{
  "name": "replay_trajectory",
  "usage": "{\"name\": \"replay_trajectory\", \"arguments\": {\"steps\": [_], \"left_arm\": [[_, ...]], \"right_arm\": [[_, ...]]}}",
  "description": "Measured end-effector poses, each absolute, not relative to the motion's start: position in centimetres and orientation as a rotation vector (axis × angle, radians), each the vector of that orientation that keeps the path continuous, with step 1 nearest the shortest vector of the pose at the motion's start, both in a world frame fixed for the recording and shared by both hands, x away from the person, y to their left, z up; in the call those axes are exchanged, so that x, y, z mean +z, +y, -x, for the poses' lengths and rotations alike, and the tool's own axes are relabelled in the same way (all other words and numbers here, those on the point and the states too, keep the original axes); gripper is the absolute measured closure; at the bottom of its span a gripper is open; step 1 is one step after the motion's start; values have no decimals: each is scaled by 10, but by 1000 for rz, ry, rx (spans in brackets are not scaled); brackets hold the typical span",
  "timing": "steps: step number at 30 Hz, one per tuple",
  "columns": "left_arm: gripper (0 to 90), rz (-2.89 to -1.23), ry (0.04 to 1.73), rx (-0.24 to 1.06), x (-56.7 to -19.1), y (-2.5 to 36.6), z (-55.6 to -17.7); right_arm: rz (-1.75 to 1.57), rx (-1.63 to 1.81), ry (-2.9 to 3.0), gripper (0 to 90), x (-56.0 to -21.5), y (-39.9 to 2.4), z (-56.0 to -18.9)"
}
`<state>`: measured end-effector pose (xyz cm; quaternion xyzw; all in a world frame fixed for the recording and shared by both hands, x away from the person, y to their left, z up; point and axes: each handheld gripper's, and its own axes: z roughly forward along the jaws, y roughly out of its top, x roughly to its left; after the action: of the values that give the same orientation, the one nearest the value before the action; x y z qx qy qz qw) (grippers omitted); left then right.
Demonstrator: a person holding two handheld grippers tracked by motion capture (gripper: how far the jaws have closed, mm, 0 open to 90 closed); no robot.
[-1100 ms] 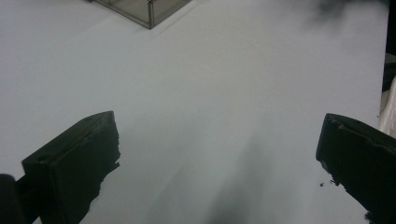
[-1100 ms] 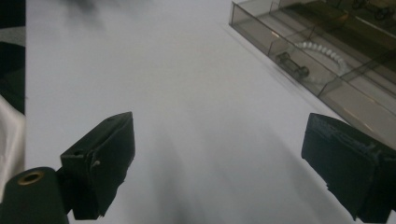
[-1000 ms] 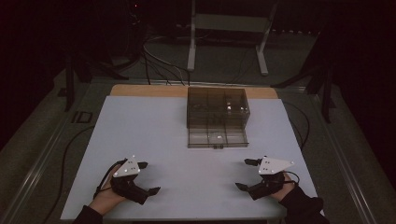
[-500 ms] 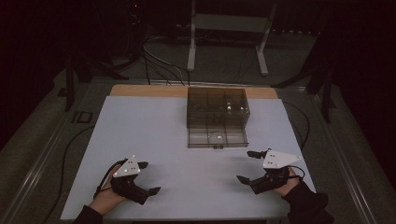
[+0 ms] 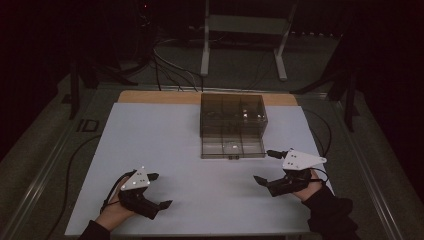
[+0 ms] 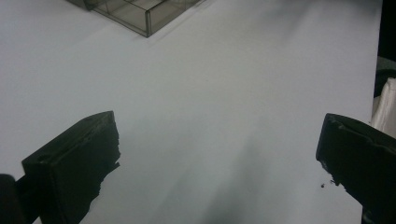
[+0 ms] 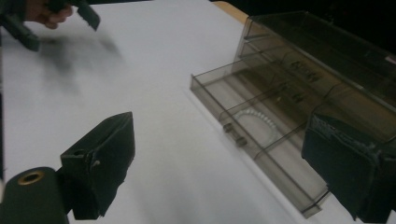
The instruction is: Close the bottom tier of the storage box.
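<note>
A smoky clear plastic drawer box (image 5: 232, 115) stands at the middle back of the white table (image 5: 165, 140). Its bottom drawer (image 5: 232, 148) is pulled out toward me, and a small white beaded ring (image 7: 254, 122) lies in one compartment. My right gripper (image 5: 263, 166) is open and empty, just right of the drawer's front, with its jaws pointing left. In the right gripper view the drawer (image 7: 261, 135) sits close between the spread jaws. My left gripper (image 5: 160, 190) rests open and empty near the table's front left, far from the box (image 6: 140, 14).
The wooden table edge (image 5: 150, 97) shows behind the white sheet. Cables (image 5: 165, 65) and a metal stand (image 5: 245, 30) lie on the dark floor beyond. A black cable (image 5: 75, 165) runs off the table's left side. White surface stretches between the two grippers.
My right gripper has moved away from me and a little to the right, ending beside the open drawer's front. The left gripper has stayed put.
</note>
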<state>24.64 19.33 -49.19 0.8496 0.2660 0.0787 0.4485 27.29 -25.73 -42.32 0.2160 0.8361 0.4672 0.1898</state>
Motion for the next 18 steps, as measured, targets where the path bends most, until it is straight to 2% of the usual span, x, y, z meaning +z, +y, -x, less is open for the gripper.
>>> {"name": "replay_trajectory", "arguments": {"steps": [18], "left_arm": [[0,-2094,660,208,-491,193,-246]], "right_arm": [[-878,1231,2101,98,-430,-243,-298]]}}
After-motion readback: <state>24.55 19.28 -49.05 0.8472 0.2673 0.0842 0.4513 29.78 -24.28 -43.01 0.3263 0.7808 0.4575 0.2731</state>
